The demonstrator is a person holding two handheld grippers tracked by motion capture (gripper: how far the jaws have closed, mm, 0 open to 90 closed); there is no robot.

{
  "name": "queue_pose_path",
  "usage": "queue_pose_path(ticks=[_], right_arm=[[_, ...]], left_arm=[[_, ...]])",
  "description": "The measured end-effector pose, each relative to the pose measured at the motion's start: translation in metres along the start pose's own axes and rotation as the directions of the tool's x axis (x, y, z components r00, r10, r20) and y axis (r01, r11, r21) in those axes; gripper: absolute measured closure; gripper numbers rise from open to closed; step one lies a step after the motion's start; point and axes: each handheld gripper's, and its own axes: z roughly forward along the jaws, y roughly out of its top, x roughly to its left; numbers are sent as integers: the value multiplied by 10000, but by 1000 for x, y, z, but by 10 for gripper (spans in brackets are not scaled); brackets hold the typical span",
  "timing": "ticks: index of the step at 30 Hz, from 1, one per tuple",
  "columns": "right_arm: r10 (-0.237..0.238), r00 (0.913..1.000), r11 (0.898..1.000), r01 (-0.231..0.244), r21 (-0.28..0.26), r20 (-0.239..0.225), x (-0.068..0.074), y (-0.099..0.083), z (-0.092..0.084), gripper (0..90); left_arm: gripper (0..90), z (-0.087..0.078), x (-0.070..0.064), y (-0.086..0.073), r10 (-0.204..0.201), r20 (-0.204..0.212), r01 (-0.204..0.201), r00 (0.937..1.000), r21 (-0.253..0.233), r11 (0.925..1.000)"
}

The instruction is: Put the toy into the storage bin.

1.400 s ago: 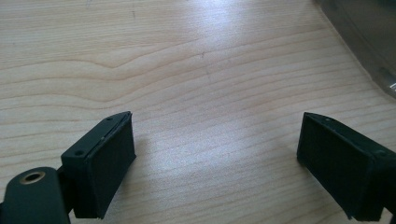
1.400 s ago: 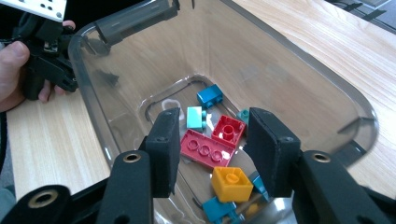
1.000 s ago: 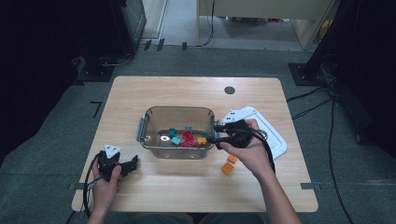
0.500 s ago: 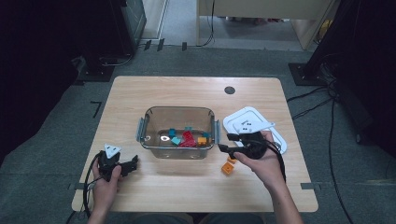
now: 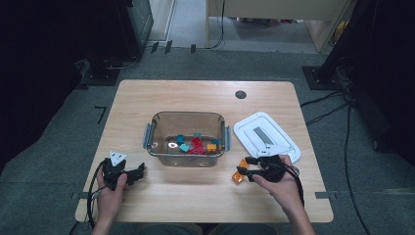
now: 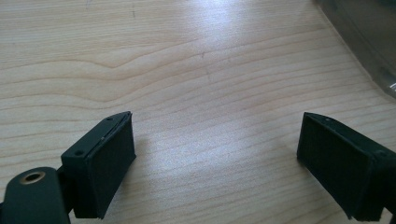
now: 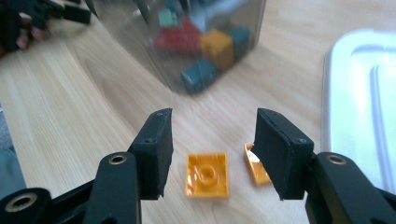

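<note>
Lying flat on the surface, a glossy orange square brick [image 7: 207, 175] with one round stud sits between the right hand-held gripper's [image 7: 212, 151] open jaws.

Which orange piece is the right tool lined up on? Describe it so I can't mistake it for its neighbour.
Start at the clear container mid-table, then go to the bare wood off its near right corner, just short of the white lid. Two orange pieces lie there; the right tool stands open over them. Yours is the flat square plate with one round stud, lying fully between the jaws; the other orange piece is half hidden behind one jaw.
</note>
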Motion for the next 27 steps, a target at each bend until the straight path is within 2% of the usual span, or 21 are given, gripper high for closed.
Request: queue_pose_path(ticks=[4,10,13,23,27], right_arm=[[221,9998,9996,-220,177,-30,-2,-11,7,481],[165,9998,9983,-160,553,-84,2,-21,20,478],[20,9998,9983,-8,578,-205,3,-24,25,475],[-387,9991,9923,361,1186,196,6,-33,37,502],[-831,9956,9880,768,1337,425,10,-34,40,548]], left_arm=[[111,0,0,0,1,1,-1,10000,-2,10000],[111,0,0,0,0,2,0,10000,-2,10000],[111,0,0,0,-1,0,1,10000,-3,10000],[111,0,0,0,0,0,0,10000,-2,10000],[111,0,0,0,-2,1,2,10000,-3,10000]])
